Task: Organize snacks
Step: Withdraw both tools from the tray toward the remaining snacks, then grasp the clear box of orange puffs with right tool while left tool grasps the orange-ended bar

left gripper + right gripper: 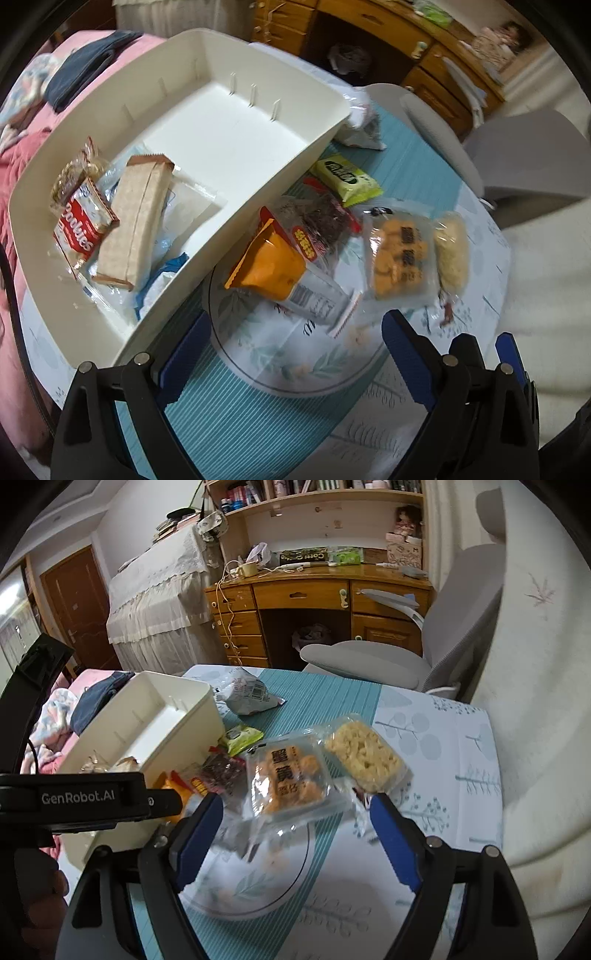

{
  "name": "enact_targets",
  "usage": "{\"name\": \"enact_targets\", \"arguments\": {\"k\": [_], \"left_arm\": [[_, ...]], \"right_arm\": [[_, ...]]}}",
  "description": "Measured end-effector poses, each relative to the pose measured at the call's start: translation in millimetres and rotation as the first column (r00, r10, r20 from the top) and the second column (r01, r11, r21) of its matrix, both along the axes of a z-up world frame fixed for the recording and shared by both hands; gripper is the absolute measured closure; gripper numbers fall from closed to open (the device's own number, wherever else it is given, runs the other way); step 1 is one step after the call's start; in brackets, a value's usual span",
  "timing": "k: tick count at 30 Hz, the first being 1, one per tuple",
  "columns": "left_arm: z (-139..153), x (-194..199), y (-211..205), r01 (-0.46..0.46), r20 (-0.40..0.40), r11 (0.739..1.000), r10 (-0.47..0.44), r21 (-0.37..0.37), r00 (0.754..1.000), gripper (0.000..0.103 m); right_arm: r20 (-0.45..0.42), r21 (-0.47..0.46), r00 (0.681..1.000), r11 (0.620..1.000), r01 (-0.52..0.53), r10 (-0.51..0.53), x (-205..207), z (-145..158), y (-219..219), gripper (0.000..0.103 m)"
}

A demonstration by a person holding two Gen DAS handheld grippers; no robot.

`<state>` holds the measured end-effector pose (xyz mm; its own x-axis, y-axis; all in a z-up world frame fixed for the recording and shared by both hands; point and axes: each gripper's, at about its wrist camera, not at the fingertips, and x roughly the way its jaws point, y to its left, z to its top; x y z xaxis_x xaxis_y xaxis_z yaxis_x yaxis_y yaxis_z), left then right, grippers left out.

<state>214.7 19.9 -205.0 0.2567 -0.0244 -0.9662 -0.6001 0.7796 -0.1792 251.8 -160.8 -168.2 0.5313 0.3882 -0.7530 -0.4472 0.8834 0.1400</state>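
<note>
Teal matting (pixel 325 698) is covering the table, with 1 white organizer bin (pixel 177 716) sitting upper left. Both the left gripper (pixel 295 354) and right gripper (pixel 299 830) are hanging spread and empty. At center, the clear cookie packet (pixel 291 779) is lying on the plate (pixel 258 897); it looks light, crinkly and crushable, so pinching its sealed edge seems best.

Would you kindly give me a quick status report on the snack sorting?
Both grippers open, empty. Cookies pack already in white bin; orange-snack packet still on plate. Nothing blocking.
</note>
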Motion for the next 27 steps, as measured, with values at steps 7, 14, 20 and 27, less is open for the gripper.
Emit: {"name": "enact_targets", "arguments": {"k": [7,14,20,27], "left_arm": [[-22,12,5,-0.120,-0.018,0.993,0.120,-0.021,0.993,0.010],[-47,20,13,-0.196,-0.056,0.979,0.193,-0.050,0.980,0.010],[-62,23,15,-0.241,-0.075,0.969,0.237,-0.050,0.968,0.020],[-77,26,20,-0.283,-0.086,0.956,0.277,-0.072,0.957,0.042]], "right_arm": [[0.019,-0.020,0.998,0.998,-0.053,0.053,21,-30,8,0.016],[0.019,-0.037,0.993,0.992,-0.118,0.119,31,-62,18,0.011],[0.023,-0.035,0.987,0.987,-0.157,0.158,38,-78,28,0.010],[0.041,-0.075,0.978,0.976,-0.203,0.206,39,-89,47,0.008]]}}
